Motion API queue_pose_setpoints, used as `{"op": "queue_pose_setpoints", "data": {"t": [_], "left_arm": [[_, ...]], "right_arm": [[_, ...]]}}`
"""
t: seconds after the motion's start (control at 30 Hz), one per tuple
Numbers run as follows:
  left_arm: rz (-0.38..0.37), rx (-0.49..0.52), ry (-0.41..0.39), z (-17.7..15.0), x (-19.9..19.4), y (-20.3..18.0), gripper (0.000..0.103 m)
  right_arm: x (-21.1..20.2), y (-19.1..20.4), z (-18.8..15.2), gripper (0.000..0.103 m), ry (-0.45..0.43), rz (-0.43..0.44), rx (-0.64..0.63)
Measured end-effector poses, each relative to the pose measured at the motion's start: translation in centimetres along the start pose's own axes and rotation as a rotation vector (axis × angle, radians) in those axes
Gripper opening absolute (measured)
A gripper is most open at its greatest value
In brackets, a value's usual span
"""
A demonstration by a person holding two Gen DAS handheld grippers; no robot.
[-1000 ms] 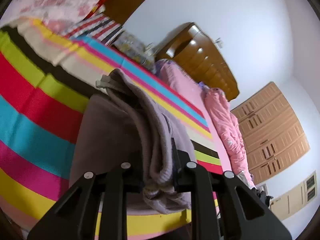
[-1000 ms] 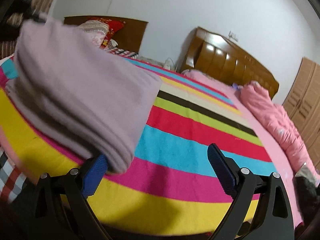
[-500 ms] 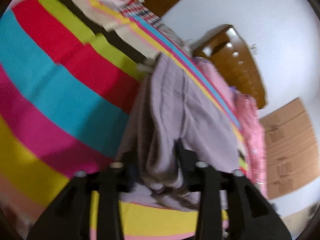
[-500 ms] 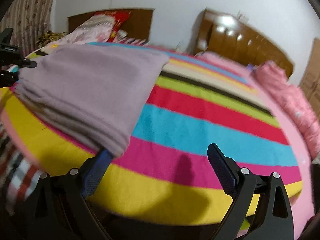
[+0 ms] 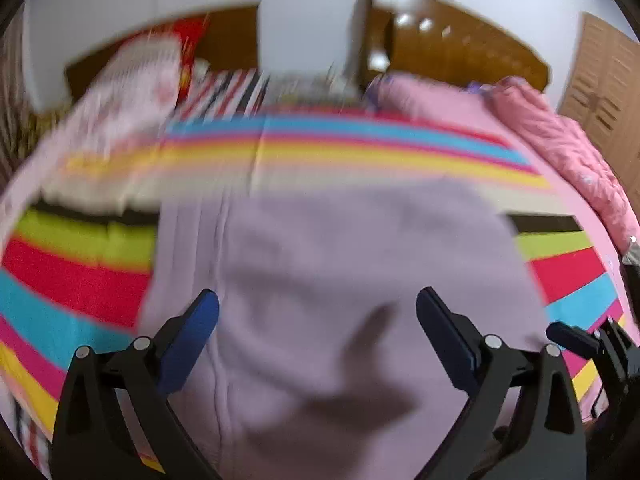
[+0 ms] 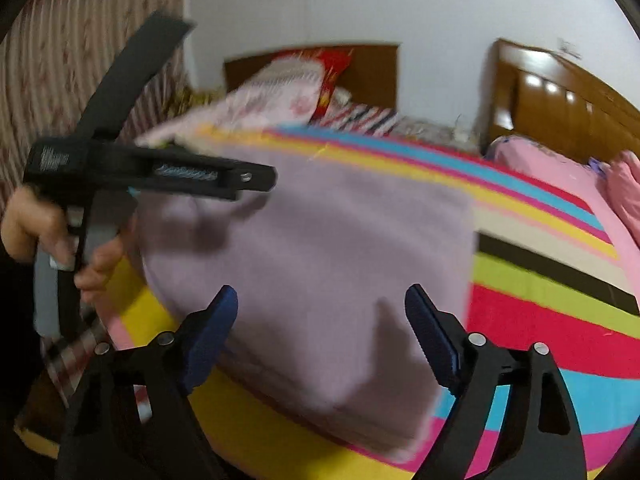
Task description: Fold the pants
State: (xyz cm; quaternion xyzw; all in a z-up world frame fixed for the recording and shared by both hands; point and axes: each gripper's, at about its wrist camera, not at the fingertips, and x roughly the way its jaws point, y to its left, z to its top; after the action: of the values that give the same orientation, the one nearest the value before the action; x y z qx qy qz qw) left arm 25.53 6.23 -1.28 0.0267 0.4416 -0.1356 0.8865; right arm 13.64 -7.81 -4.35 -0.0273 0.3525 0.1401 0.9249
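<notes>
Left wrist view: blurred, looking down over the pants toward the headboards.
Left gripper (image 5: 318, 320): just above the near part of the pants; jaws spread wide and opening, blue pads clear of the cloth, nothing held.
Pants (image 5: 332, 280): lilac, folded into a flat block, lying on the bedspread; a dark shadow falls on the near half.
Right gripper from here (image 5: 576, 340): a tip shows just right of the pants' near right corner.
Bedspread (image 5: 80, 280): bright stripes, spread under the pants and out on both sides of them.
Right wrist view, right gripper (image 6: 322, 322): over the near edge of the pants; jaws wide but closing, the fold's edge lies between the pads, which do not press it.
Hand (image 6: 32, 228): left of the pants, gripping the handle of the left gripper, whose body reaches over the pants' far left corner.
Pink quilt (image 5: 568, 160): beyond the pants, to the right.
Pillows (image 6: 280, 96): beyond the pants, against a dark headboard (image 6: 376, 68).
</notes>
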Motion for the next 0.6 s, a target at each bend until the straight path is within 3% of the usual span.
{"op": "queue_pose_setpoints", "data": {"t": [0.13, 0.23, 0.43, 0.6], "left_arm": [[0.027, 0.059, -0.014, -3.1, 0.1, 1.4, 0.098], [0.068, 0.089, -0.022, -3.7, 0.6, 1.1, 0.1], [0.075, 0.071, -0.054, -3.9, 1.1, 1.1, 0.102], [0.06, 0.08, -0.06, -4.2, 0.8, 1.1, 0.102]], "right_arm": [[0.3, -0.7, -2.1, 0.083, 0.002, 0.043, 0.021], [0.2, -0.8, -2.0, 0.085, 0.018, 0.049, -0.001], [0.1, -0.8, -1.8, 0.088, 0.068, 0.081, -0.032], [0.1, 1.1, -2.5, 0.09, 0.102, 0.01, -0.161]]}}
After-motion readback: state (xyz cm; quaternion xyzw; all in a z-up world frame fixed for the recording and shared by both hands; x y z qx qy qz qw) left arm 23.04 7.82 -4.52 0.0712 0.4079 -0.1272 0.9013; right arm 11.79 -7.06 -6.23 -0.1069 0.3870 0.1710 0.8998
